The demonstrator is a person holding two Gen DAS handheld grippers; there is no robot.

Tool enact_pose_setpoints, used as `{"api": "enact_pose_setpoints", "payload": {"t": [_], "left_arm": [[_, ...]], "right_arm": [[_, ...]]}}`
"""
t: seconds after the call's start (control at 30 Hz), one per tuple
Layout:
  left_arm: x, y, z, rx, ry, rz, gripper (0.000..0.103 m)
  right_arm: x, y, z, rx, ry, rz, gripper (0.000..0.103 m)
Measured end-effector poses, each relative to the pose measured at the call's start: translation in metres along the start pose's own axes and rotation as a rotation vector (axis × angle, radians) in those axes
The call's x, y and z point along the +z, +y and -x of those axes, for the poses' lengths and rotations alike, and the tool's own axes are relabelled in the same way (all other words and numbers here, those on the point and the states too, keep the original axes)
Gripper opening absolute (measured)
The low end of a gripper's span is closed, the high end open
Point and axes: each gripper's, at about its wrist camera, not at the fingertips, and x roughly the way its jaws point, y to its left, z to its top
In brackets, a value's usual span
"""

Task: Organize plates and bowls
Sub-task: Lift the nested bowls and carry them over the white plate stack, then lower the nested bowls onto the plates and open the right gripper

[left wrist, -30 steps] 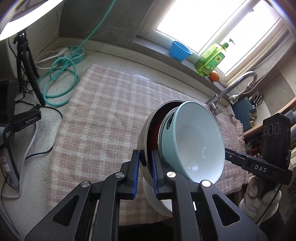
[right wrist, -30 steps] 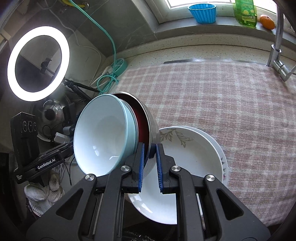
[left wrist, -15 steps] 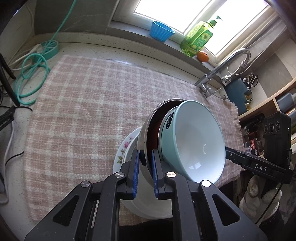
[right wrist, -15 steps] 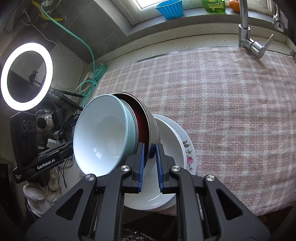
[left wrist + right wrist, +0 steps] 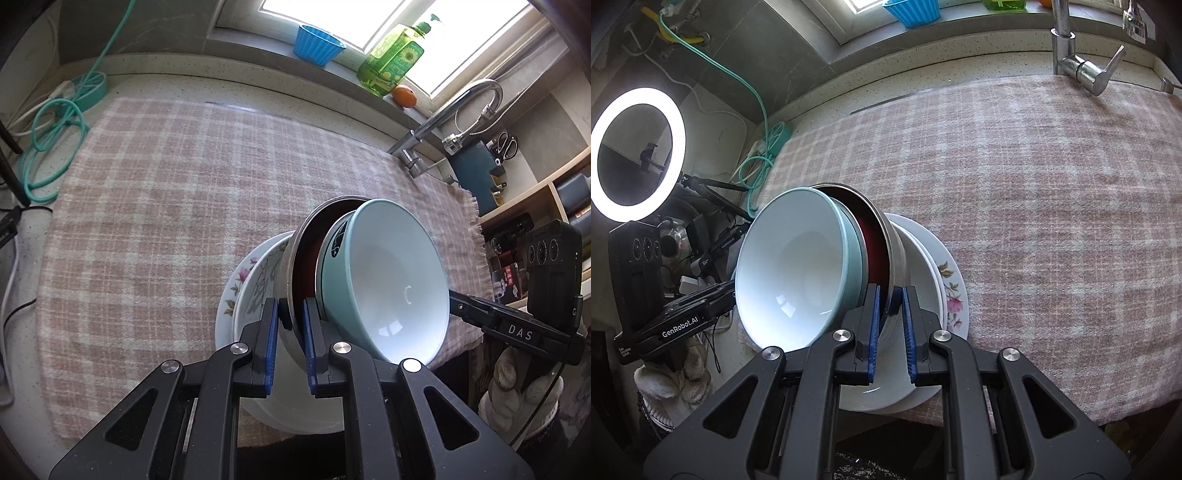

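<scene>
Two grippers, one stack of bowls! From the left wrist camera, the left gripper [image 5: 290, 325] is clamped on the rim of the steel bowl [image 5: 301, 243], blue pads pinching the metal edge. A pale green bowl [image 5: 388, 277] nests inside it, tipped steeply toward the right gripper's black arm. Both bowls hang just over the floral plates [image 5: 240, 280], which sit at the near edge of the checked cloth [image 5: 166, 184]. On the sill: a blue cup [image 5: 317, 44], a green soap bottle [image 5: 391, 62] with a sunflower label, an orange [image 5: 404, 96]. The far gripper reads "DAS".

Over to the right wrist camera! The right gripper [image 5: 889, 321] pinches the opposite side of the same steel rim [image 5: 882, 229], jaws closed tight on it. The green bowl [image 5: 798, 266] leans out leftward, past the counter's edge it seems. The plates [image 5: 945, 280] lie beneath, the tap [image 5: 1078, 62] far back, a ring light [image 5: 639, 155] glowing left. The other gripper's arm reads "GenRobot.AI".

The danger, as I judge it: nothing grips that green bowl. It only rests in the steel one, so more tilt could slide it out onto the floor. Uneven lowering by the two hands could also knock steel against china, and the plates overhang the cloth's edge.
</scene>
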Motion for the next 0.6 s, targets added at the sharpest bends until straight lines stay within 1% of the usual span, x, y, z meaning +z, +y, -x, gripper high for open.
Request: {"api": "enact_pose_setpoints", "payload": {"t": [0.4,0.6], "left_arm": [[-0.0007,-0.0015,0.0000,0.008,0.002,-0.010,0.011],[0.0010,-0.0017,0.0055,0.019,-0.016,-0.021,0.011]], "right_arm": [[-0.0008,-0.0017,0.0000,0.008,0.004,-0.001,0.013],[0.0001,-0.0004,0.0057,-0.003,-0.012,0.005,0.013]]}}
